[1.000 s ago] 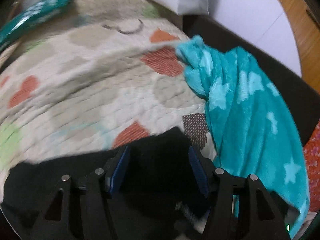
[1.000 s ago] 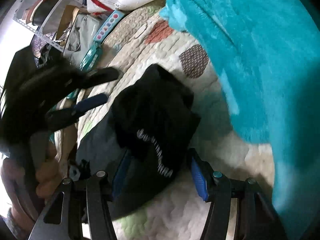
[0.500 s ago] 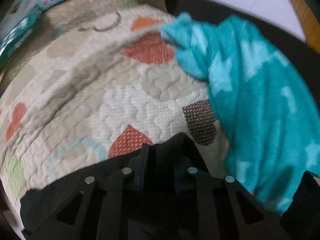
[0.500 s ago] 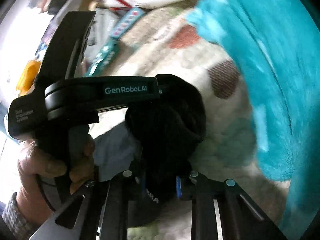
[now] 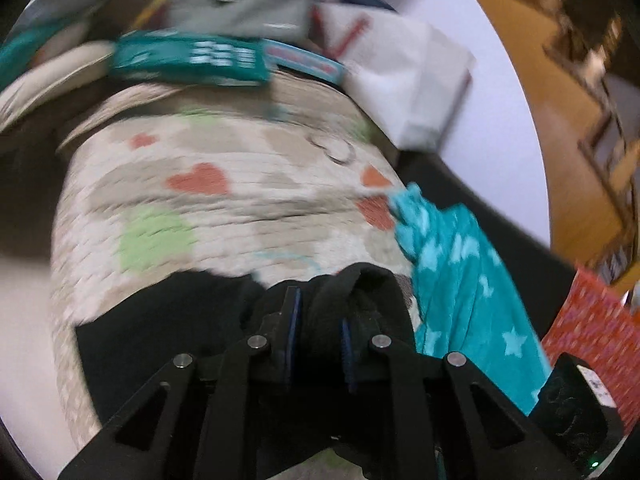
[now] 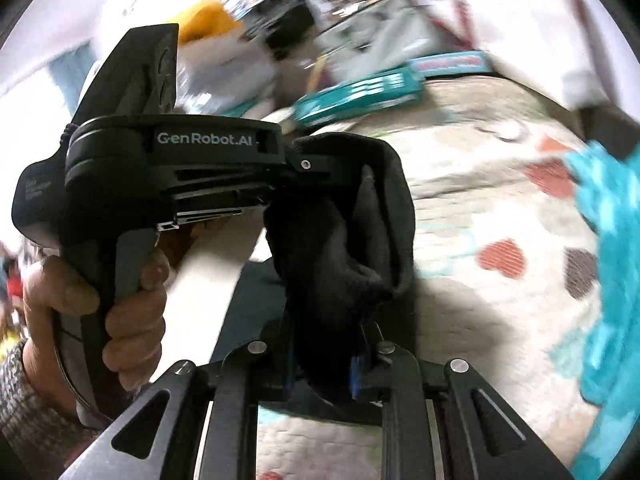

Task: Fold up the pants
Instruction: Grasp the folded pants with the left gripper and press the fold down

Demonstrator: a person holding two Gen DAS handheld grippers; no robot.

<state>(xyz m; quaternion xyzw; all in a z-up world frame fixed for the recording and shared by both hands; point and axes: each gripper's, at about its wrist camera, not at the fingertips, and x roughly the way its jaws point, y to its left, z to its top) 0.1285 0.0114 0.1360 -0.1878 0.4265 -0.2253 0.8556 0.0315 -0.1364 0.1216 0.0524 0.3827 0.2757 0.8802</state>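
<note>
The black pants (image 5: 360, 292) are bunched and lifted off a quilted bed cover with hearts (image 5: 224, 208). My left gripper (image 5: 319, 322) is shut on a fold of the pants' edge. In the right wrist view my right gripper (image 6: 322, 364) is shut on the same black pants (image 6: 340, 232), which hang between both grippers. The left gripper's body (image 6: 168, 176), held by a hand, sits at the left of that view, touching the top of the cloth. More black cloth (image 5: 152, 320) lies on the cover below.
A teal star-patterned blanket (image 5: 464, 280) lies on the right of the bed. Teal boxes (image 5: 188, 58) and a white bag (image 5: 404, 76) are at the bed's far end. A dark bed edge (image 5: 480, 208) and red patterned cloth (image 5: 588, 340) are at the right.
Both grippers were open a second ago, closed on the black pants, and have now lifted the cloth up off the cover. The views have tilted upward.
</note>
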